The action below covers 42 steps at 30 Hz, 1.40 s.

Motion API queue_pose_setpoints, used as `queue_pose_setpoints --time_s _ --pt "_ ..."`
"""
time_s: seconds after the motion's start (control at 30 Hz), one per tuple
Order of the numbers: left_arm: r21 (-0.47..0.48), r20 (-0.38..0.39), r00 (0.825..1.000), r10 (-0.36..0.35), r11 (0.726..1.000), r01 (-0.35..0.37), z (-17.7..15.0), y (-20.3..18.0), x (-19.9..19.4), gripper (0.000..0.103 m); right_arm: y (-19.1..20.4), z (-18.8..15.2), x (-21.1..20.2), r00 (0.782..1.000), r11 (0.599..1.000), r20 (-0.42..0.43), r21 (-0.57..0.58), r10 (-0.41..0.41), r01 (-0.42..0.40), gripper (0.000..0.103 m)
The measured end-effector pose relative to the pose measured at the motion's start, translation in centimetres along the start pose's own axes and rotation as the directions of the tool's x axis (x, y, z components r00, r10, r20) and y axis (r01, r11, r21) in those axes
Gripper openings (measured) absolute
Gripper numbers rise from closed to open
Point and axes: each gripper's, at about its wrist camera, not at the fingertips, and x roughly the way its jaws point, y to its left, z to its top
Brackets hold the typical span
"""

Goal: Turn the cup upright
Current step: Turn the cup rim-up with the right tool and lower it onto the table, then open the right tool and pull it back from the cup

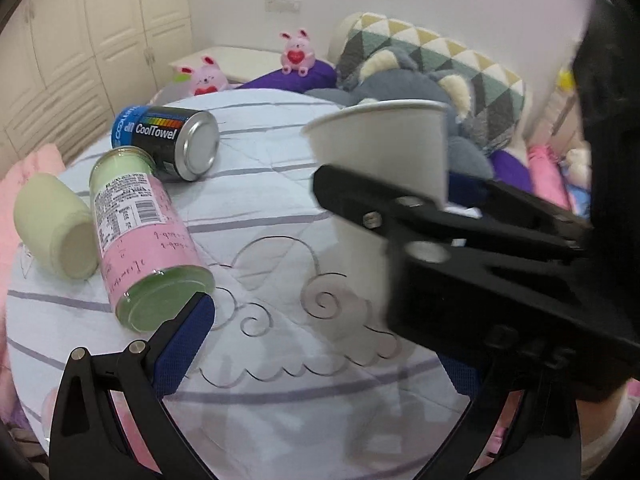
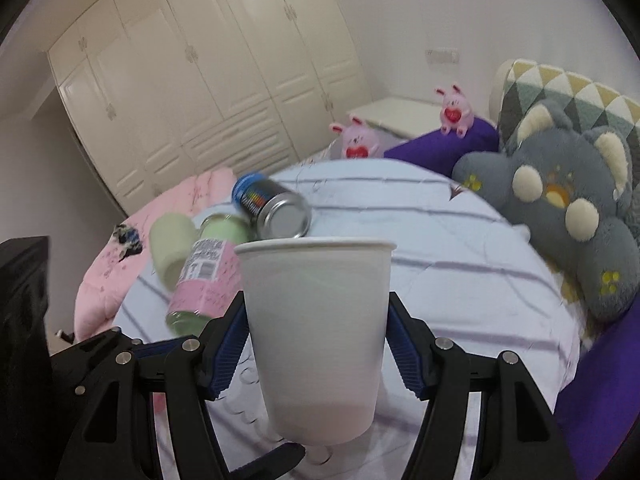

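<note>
A white paper cup (image 2: 314,332) is upright, rim up, held between the blue pads of my right gripper (image 2: 316,340), which is shut on its sides above the bed. In the left wrist view the same cup (image 1: 384,160) shows at centre right with the right gripper's black fingers (image 1: 400,208) clamped across it. My left gripper (image 1: 320,352) is open and empty below and to the left of the cup; its left blue pad (image 1: 182,344) shows, and the right finger is mostly hidden behind the other gripper.
Three containers lie on their sides on the striped quilt (image 1: 280,216): a black CoolTowel can (image 1: 172,142), a pink and green jar (image 1: 140,240), and a pale green cup (image 1: 54,224). Grey plush cushion (image 2: 560,208) and pink toys (image 1: 296,52) sit at the bed's far side.
</note>
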Motion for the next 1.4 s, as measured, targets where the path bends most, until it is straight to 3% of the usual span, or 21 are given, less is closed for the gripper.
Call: queue_pose_setpoints --time_s 0.17,0.47,0.73,0.8,0.87,1.07,1.4 --pt "-0.042 -0.036 0.999 -0.011 0.999 0.009 -0.2 0.9 1.0 0.103 0.0 -1.3 0.1 0.999 0.999 0.026 -0.017 -0.032 0.032 0.066" --pt "-0.024 -0.09 0.996 0.015 1.0 -0.018 -1.8 1.2 1.2 0.103 1.3 -3.0 0.0 0.997 0.993 0.03 -0.097 -0.067 0.069 0.066" --pt "0.071 -0.074 0.997 0.022 0.997 -0.016 -3.0 0.5 -0.2 0.103 2.2 -4.4 -0.9 0.996 0.99 0.021 -0.104 -0.09 0.092 0.067" --pt "0.083 -0.063 0.998 0.023 0.996 -0.018 -3.4 0.4 -0.7 0.103 2.5 -4.8 -1.0 0.996 0.991 0.007 -0.099 -0.089 0.089 0.069" --pt "0.087 -0.058 0.998 0.027 0.996 -0.022 -3.6 0.5 -1.1 0.103 2.6 -5.0 -1.0 0.995 0.992 -0.011 -0.085 -0.097 0.095 0.081" --pt "0.077 -0.022 0.999 0.034 0.997 -0.032 -3.8 0.7 -2.5 0.103 3.2 -5.1 -1.7 0.996 0.991 -0.017 -0.095 -0.093 0.091 0.081" --pt "0.087 0.101 0.994 0.043 0.995 -0.052 -3.9 0.0 -7.3 0.103 4.2 -4.4 -5.1 0.99 0.987 -0.032 -0.099 -0.134 0.13 0.081"
